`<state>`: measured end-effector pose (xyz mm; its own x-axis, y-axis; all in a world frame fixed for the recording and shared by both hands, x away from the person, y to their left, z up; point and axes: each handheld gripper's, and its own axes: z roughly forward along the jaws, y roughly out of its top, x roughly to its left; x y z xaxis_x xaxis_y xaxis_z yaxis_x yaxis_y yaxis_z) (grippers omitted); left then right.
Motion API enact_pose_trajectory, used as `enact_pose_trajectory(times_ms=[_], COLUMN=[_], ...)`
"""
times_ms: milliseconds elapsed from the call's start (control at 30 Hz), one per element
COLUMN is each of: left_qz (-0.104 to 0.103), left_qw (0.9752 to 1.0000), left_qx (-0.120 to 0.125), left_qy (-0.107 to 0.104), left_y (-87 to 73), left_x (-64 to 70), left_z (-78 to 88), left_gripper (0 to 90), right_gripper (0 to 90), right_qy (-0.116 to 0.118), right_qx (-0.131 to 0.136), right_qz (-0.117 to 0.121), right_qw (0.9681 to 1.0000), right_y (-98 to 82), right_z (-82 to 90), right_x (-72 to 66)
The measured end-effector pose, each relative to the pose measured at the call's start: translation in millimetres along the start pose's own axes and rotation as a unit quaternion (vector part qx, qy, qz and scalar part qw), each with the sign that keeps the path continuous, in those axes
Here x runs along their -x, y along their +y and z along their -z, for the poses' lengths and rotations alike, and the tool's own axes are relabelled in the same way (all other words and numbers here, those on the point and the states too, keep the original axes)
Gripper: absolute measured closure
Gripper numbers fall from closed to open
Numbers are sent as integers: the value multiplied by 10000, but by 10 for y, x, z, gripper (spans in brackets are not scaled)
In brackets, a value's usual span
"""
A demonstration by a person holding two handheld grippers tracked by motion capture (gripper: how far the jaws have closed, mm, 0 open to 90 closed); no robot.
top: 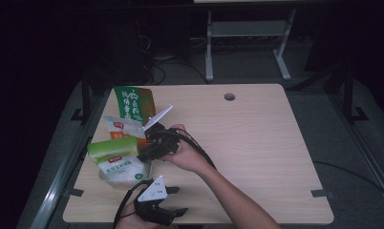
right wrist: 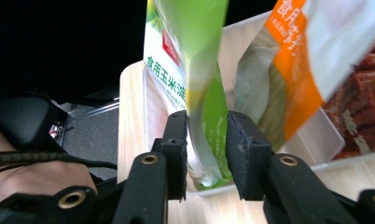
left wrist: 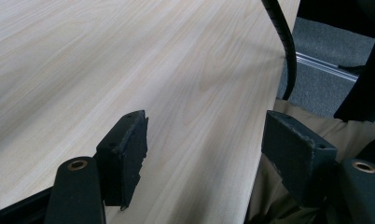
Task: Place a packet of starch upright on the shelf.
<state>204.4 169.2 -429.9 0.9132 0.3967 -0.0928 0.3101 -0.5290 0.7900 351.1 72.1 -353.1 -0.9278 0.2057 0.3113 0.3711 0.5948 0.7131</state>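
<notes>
While the left gripper [top: 173, 200] rests at the near edge of the pale wooden table [top: 257, 138] with its jaws wide and nothing between them, the right gripper [right wrist: 206, 140] has its jaws slightly parted around the edge of a green-topped plastic starch bag [right wrist: 202, 70], beside an orange-and-white pouch [right wrist: 297, 65].

The high view is dim: the counter [top: 257, 138] is softly lit from above while the room around it sinks into near black. The left gripper view is brighter and fairly sharp. In the right gripper view, the green packet [right wrist: 202, 70] blurs at close range against a black background.
</notes>
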Motion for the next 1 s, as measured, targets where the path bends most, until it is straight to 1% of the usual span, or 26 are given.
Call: enact_pose_trajectory(times_ms=[133, 167, 200, 233, 267, 300, 367, 500, 533, 667, 733, 767, 867, 900, 1000], left_qz=[1, 0, -2, 6, 13, 16, -18, -10, 2, 24, 18, 31, 54, 46, 32], left_qw=[10000, 10000, 10000, 10000, 10000, 10000, 10000, 10000, 10000, 10000, 10000, 10000, 10000, 10000, 10000], left_qx=[-17, -25, -33, -32, -12, -22, -26, -34, -32, -18, -6, -11, -18, -21, -38], left_qy=[-3, -5, 1, -1, -7, -10, 5, -25, -29, -18, -27, -31, -43, -36, 5], left_y=[17, 21, 26, 33, 39, 47, 63, 97, 105, 135, 148, 153, 174, 181, 204], left_x=[-24, -29, -34, -38, -45, -51, -62, -86, -91, -131, -157, -163, -179, -187, -202], left_z=[1, -2, -4, -2, -3, -3, -9, -36, -43, -63, -70, -74, -88, -92, -101], left_gripper=[303, 303, 303, 302, 300, 300, 298, 295, 294, 290, 286, 286, 286, 286, 286], right_gripper=[642, 637, 632, 626, 620, 614, 602, 568, 559, 520, 503, 497, 475, 464, 446], right_qy=[-66, -96, -116, -105, -158, -167, -205, -289, -304, -441, -417, -451, -515, -533, -629], right_qx=[105, 144, 157, 171, 171, 184, 214, 272, 276, 247, 302, 320, 343, 316, 321], right_qz=[-1, -68, -55, -109, -94, -150, -166, -184, -229, -206, -341, -323, -368, -434, -487], right_qw=[9999, 9998, 9998, 9997, 9997, 9996, 9994, 9990, 9989, 9985, 9981, 9979, 9974, 9971, 9963], right_y=[-45, -56, -71, -82, -95, -105, -129, -171, -180, -224, -241, -255, -295, -311, -378], right_z=[115, 144, 173, 198, 223, 250, 304, 401, 427, 511, 558, 583, 661, 687, 756], right_x=[38, 43, 61, 68, 83, 87, 115, 170, 178, 239, 248, 263, 303, 311, 362])
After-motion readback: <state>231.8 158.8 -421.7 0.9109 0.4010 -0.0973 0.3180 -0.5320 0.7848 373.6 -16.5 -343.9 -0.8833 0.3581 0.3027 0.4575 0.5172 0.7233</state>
